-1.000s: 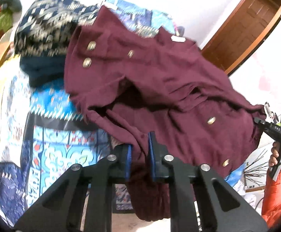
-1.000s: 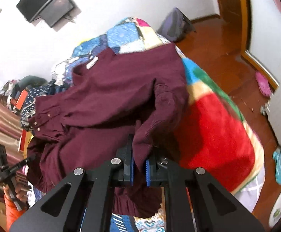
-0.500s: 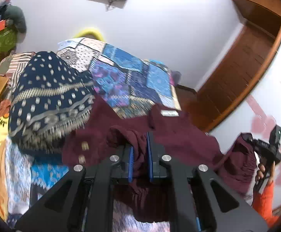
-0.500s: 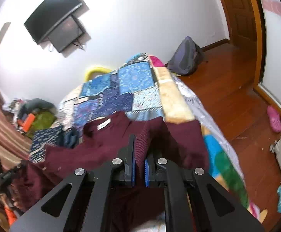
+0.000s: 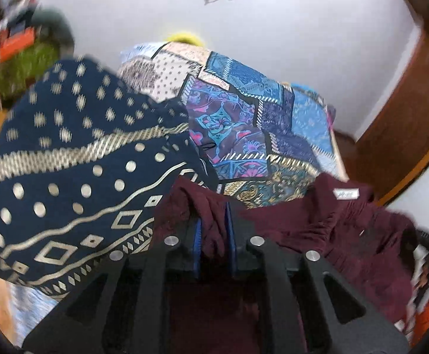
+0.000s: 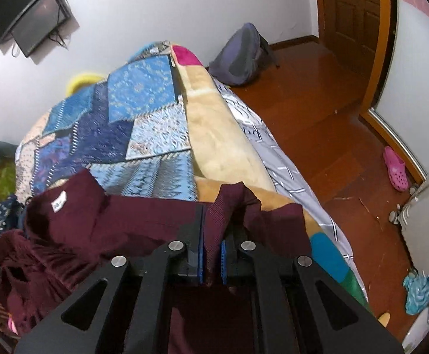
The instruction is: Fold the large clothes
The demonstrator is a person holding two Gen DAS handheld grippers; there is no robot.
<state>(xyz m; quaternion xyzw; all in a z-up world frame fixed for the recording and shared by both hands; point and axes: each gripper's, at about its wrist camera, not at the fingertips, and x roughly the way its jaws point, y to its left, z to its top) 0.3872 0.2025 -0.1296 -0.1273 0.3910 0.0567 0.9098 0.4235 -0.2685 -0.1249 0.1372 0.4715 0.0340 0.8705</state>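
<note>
Surroundings: patchwork quilt [image 5: 244, 124] covers the bed, mostly blue panels. Navy patterned cloth [image 5: 67, 177] with pale dots and diamonds is heaped on the left side of the quilt, right beside the left gripper; its near edge touches the garment. Left view is motion-blurred at the edges. Tan blanket [image 6: 220, 135] runs along the quilt's right edge, grey sheet [image 6: 276, 162] hanging below it. Wood floor [image 6: 317, 112] to the right, with a grey backpack [image 6: 241, 56] against the wall, a pink clog [image 6: 395, 168] near the doorframe and a teal rag [image 6: 419, 292] lower right. Wall TV [image 6: 25, 8] upper left, brown door [image 6: 359, 14] upper right.

Fingers: left gripper [image 5: 213, 236] is clamped on a bunch of the maroon shirt [image 5: 332, 230]; fabric fills the narrow gap between the blue pads. Right gripper [image 6: 212, 244] is likewise pinched tight on a ridge of the same shirt [image 6: 132, 224], pads nearly together with cloth between.

Shirt position: lies on the near end of the bed, spread between the two grippers. Collar with white label [image 6: 58, 203] sits ahead-left of the right fingers, ahead-right of the left fingers [image 5: 346, 193]. Loose folds bunch toward the far left in the right view.
</note>
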